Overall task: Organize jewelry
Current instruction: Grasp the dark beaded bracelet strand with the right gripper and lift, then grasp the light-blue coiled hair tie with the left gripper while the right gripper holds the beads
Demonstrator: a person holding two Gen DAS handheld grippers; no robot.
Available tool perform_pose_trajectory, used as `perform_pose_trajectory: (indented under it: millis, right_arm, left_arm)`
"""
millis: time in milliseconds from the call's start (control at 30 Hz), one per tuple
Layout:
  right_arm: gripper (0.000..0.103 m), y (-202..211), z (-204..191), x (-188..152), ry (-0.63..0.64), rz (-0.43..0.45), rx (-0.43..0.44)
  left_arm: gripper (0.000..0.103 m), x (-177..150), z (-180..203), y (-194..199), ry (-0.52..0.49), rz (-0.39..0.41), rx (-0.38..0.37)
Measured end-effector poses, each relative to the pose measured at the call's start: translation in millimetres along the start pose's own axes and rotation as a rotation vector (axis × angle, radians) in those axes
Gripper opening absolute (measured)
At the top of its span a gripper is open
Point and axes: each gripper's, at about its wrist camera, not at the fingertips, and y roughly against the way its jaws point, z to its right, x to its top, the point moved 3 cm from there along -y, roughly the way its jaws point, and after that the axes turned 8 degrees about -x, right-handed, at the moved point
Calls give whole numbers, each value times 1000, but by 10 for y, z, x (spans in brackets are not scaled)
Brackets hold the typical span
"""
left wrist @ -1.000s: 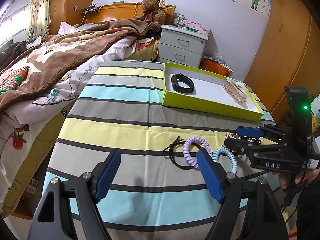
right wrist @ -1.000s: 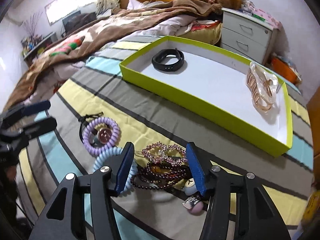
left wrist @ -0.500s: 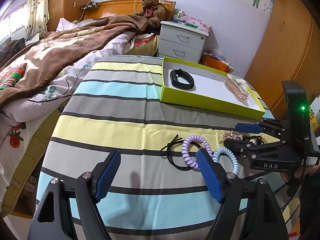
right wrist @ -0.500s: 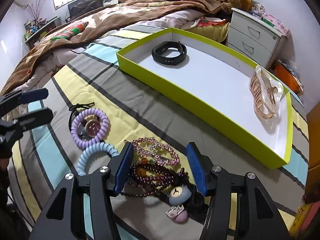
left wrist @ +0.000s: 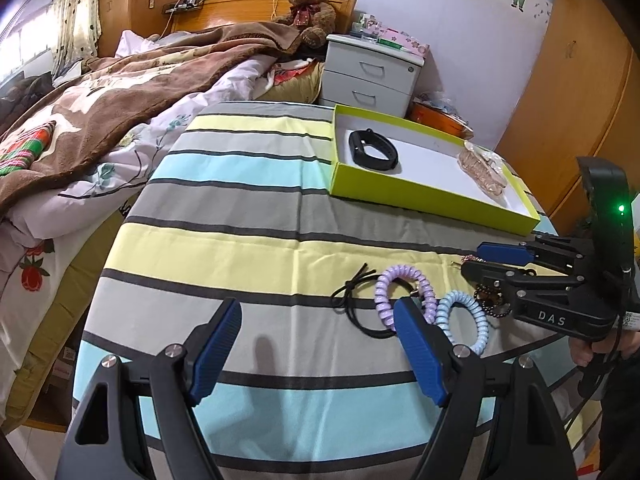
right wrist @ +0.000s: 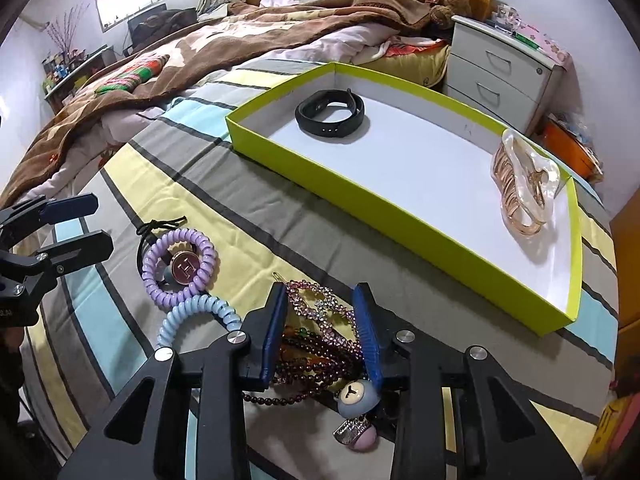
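On the striped cloth, the right gripper, tilted downward, has just been closing around the rhinestone clip, while the left gripper is held spread.

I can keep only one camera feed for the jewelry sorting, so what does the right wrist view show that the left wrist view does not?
Only the right wrist view shows the right gripper's jaws, which have just been closing, flanking the pink rhinestone hair clip over dark purple beaded bracelets, plus a blue bear charm.

Only the left wrist view shows the left gripper's wide-open jaws with nothing between them.

Both show the lime-green cardboard tray holding a black wristband and a pearly claw clip, and the lilac coil hair tie and pale blue coil hair tie.
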Motion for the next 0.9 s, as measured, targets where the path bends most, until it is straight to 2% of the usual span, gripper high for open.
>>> perform_pose_trajectory:
  millis: [67,133,300,367,633,800,900]
  right_arm:
    - [13,37,15,12,-7,22,-12]
    - [11,70,48,39,-20,36,-17]
    - [12,41,67,24,-22,27,4]
    - [15,29,80,9,-30,14,12]
    - [18,22,51,-83,15,-2,-45]
    - [14,49,84,-72,-2,0,-82]
    - [14,98,106,-66,-16,21,-76]
  left_arm:
    - [80,-10,-11,7,0,-3,2]
    - [80,-17,-17,19,1,-1,6]
    - [80,-40,-3,2,4,-12,6]
    - [80,-45,15,8,-1,-12,4]
    - [80,-37,95,9,-14,-13,-5]
    - [80,-49,184,16,-32,-19,-23]
    - [80,-55,241,17,-43,-22,-31]
